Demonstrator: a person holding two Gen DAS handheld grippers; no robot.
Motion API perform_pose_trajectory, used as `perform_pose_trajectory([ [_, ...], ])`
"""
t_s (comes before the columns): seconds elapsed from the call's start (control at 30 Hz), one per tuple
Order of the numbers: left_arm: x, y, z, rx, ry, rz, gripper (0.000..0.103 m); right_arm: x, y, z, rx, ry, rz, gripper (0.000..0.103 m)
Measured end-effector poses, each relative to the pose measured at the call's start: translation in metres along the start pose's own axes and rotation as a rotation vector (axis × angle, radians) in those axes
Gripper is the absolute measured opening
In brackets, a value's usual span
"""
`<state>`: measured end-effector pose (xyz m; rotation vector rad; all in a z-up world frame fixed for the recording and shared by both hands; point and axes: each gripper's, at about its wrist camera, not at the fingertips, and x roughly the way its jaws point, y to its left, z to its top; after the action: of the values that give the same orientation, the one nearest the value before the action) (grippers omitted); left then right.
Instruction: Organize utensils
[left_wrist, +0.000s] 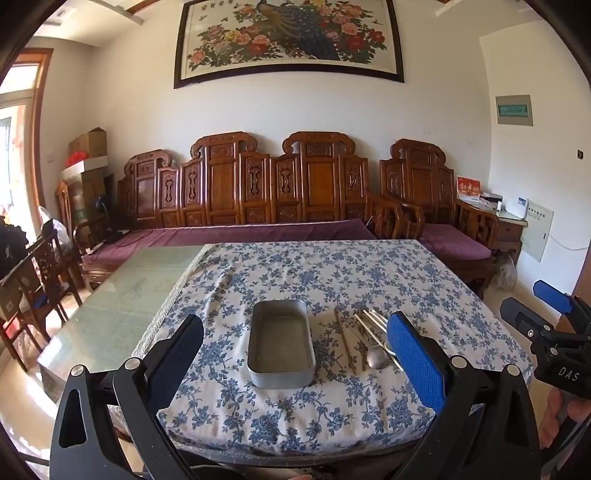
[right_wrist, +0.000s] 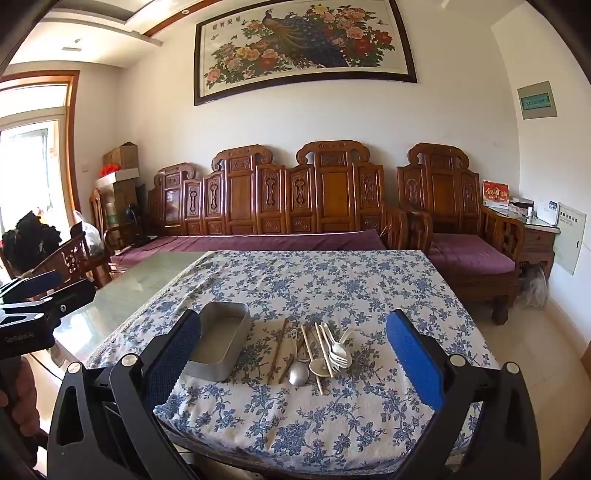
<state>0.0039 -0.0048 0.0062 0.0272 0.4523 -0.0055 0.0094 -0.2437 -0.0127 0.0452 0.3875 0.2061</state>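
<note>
On the floral-clothed surface, the empty rectangular metal tin lies left of the heap of spoons, forks and chopsticks; the carved wooden sofa stands behind.

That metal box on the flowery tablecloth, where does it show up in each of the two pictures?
Left wrist view: the metal box sits low in the middle, between the open fingers, left of the utensil pile.
Right wrist view: the box lies left of centre, partly behind the left finger.
Shared landmark: the peacock painting on the wall.
</note>
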Motion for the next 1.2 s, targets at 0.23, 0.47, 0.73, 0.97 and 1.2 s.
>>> perform_pose_trajectory([
  [0.23, -0.0065, 0.0050, 0.0032, -0.002, -0.012, -0.009, 0.096, 0.0006, 0.0000, -0.0003, 0.002, 0.004, 0.004, 0.100],
  [0.47, -0.0088, 0.0058, 0.0015, -0.003, -0.019, -0.009, 0.096, -0.0009, 0.0014, 0.0002, 0.003, 0.000, 0.006, 0.100],
  [0.73, -0.0086, 0.0035, 0.0008, -0.002, -0.020, -0.009, 0.096, 0.0001, 0.0009, -0.0007, 0.004, -0.002, 0.006, 0.100],
  [0.97, -0.0084, 0.0032, -0.0007, -0.001, -0.021, -0.008, 0.096, -0.0002, 0.0015, -0.0006, 0.004, -0.001, 0.006, 0.100],
  [1.2, -0.0089, 0.0020, -0.0009, -0.001, -0.021, -0.009, 0.096, -0.0003, 0.0013, -0.0012, 0.005, -0.002, 0.008, 0.100],
])
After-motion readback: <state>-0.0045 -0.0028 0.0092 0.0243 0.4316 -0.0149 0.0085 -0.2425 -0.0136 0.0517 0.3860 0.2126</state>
